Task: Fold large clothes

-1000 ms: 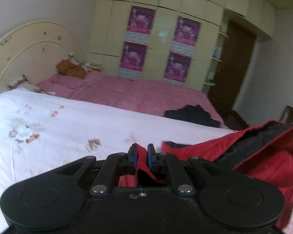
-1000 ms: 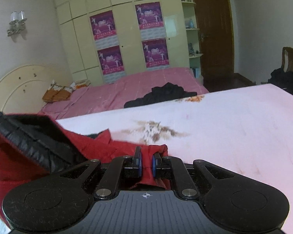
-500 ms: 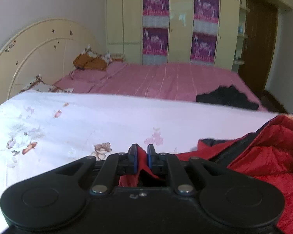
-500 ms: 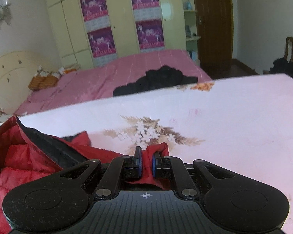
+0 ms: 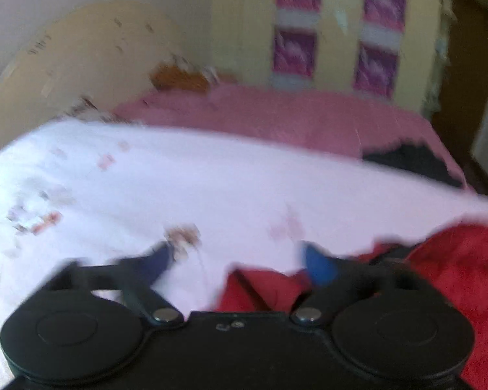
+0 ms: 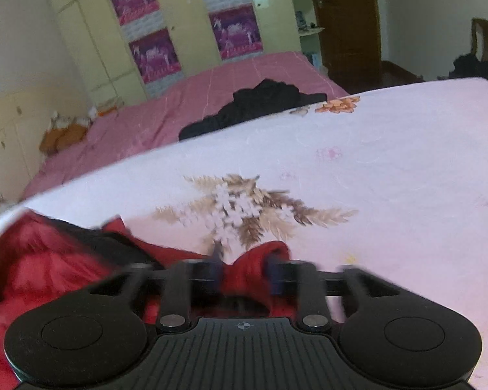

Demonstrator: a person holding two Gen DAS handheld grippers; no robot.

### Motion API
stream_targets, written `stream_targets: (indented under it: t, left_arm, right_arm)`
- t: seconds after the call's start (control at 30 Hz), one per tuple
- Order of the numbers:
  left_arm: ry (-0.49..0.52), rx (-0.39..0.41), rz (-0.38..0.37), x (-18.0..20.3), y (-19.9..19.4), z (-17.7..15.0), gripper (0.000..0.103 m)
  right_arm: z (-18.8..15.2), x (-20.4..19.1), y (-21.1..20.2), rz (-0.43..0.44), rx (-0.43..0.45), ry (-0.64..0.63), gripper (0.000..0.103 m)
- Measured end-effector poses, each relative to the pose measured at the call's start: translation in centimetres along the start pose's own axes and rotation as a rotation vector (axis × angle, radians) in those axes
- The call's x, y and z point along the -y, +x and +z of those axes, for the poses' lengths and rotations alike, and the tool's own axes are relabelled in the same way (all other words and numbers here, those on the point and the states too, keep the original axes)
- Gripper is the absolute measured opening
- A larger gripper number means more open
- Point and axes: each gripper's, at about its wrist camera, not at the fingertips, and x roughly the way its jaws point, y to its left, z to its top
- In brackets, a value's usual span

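The left hand-held gripper (image 5: 240, 256) has just been opening and now stands spread wide over the white floral bedsheet (image 5: 179, 178); a corner of the red quilted jacket (image 5: 455, 260) lies loose between its blue fingertips (image 5: 318, 265), touched by neither as far as the blur allows; the right hand-held gripper (image 6: 244, 266) has likewise just been opening, its jaws partly apart with a hump of the red jacket (image 6: 48, 260) between them, no longer pinched; the jacket lies on the near bed, black lining showing along its edge, between the two grippers; this looks like the release that ends one fold; next, I judge, both grippers must back clear without dragging cloth, then find fresh edges for the following fold.
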Motion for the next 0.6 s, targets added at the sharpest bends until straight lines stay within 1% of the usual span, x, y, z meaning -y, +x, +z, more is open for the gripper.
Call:
stream_targets:
  t: [0.03,0.07,0.13,0.23,0.33,0.37,0.4,0.43,0.5,0.6]
  left_arm:
    - [-0.006,0.037,-0.010,-0.1,-0.4,0.2,0.097]
    - [0.000,0.057,-0.010,-0.2,-0.8,0.5,0.097]
    - [0.022,0.053,-0.018,-0.1,-1.2,0.7,0.094]
    - [0.046,0.054,-0.055,0.3,-2.0,0.2,0.094]
    - [0.102,0.060,-0.105,1.2,-3.0,-0.8,0.093]
    - [0.130,0.063,-0.117,1.7,-3.3,-1.1,0.093]
    - [0.167,0.062,-0.130,2.4,-3.5,-1.5,0.093]
    - [0.199,0.057,-0.140,3.1,-3.6,-1.9,0.093]
    - [0.254,0.054,-0.156,4.4,-4.0,-3.0,0.093]
    - [0.302,0.050,-0.159,5.5,-3.9,-4.3,0.093]
  right_arm:
    - [0.1,-0.3,-0.2,-0.013,0.024,-0.011,0.078]
    - [0.3,-0.7,-0.4,-0.030,0.047,-0.033,0.080]
    - [0.4,-1.2,-0.5,-0.033,0.068,-0.063,0.080]
    - [0.4,-1.9,-1.0,-0.035,0.099,-0.079,0.080]
    - [-0.1,-3.3,-2.3,-0.025,0.146,-0.142,0.079]
    - [-0.3,-3.8,-2.6,-0.027,0.164,-0.170,0.077]
    - [-0.6,-4.4,-2.8,-0.026,0.177,-0.195,0.071]
    - [-0.9,-4.9,-2.9,-0.018,0.178,-0.214,0.060]
    - [-1.5,-5.8,-2.6,0.006,0.152,-0.237,0.058]
    - [-2.9,-7.2,-1.7,0.025,0.111,-0.275,0.058]
